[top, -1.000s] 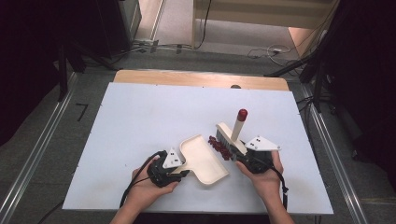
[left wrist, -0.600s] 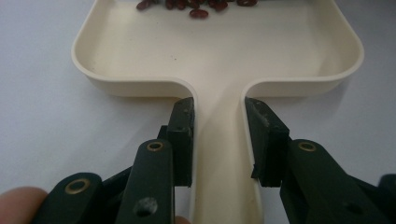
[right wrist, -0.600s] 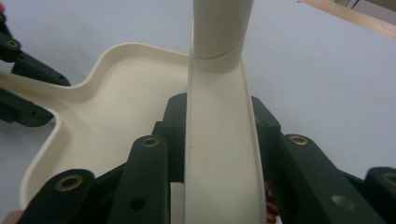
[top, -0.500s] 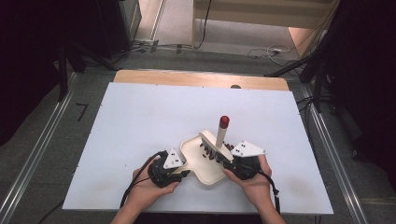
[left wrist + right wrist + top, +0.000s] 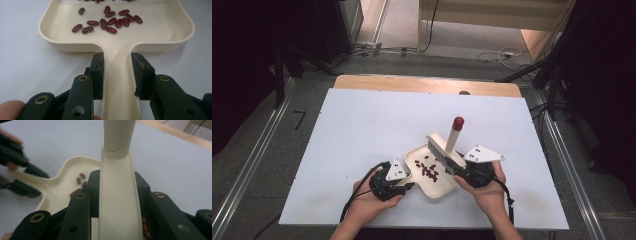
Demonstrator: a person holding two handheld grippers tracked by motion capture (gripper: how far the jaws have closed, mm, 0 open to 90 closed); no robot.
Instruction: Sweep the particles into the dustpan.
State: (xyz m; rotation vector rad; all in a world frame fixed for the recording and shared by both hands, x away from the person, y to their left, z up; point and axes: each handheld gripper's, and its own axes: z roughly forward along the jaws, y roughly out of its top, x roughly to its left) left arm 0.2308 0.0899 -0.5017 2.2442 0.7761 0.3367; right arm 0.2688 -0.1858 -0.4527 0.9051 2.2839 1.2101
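A cream dustpan (image 5: 435, 190) lies on the white table sheet near the front edge, with several dark red beans (image 5: 428, 169) inside it. My left gripper (image 5: 408, 186) is shut on the pan's flat handle (image 5: 117, 82), and the beans (image 5: 110, 21) lie just beyond the jaws. My right gripper (image 5: 456, 170) is shut on the cream handle of a brush (image 5: 443, 149) with a red tip (image 5: 458, 121). The brush head rests at the pan's right rim. In the right gripper view the brush handle (image 5: 116, 195) runs up between the jaws, with the dustpan (image 5: 67, 167) and beans (image 5: 81, 180) behind.
The white sheet (image 5: 362, 125) covers the table, with a wooden strip (image 5: 412, 82) along the far edge. Metal rails (image 5: 252, 165) run along both sides. Cables (image 5: 492, 55) lie on the floor beyond the table.
The right gripper moved left with the brush, from the table beside the pan to the pan's rim. The beans that lay to the right of the pan are now inside it. The left gripper stayed put.
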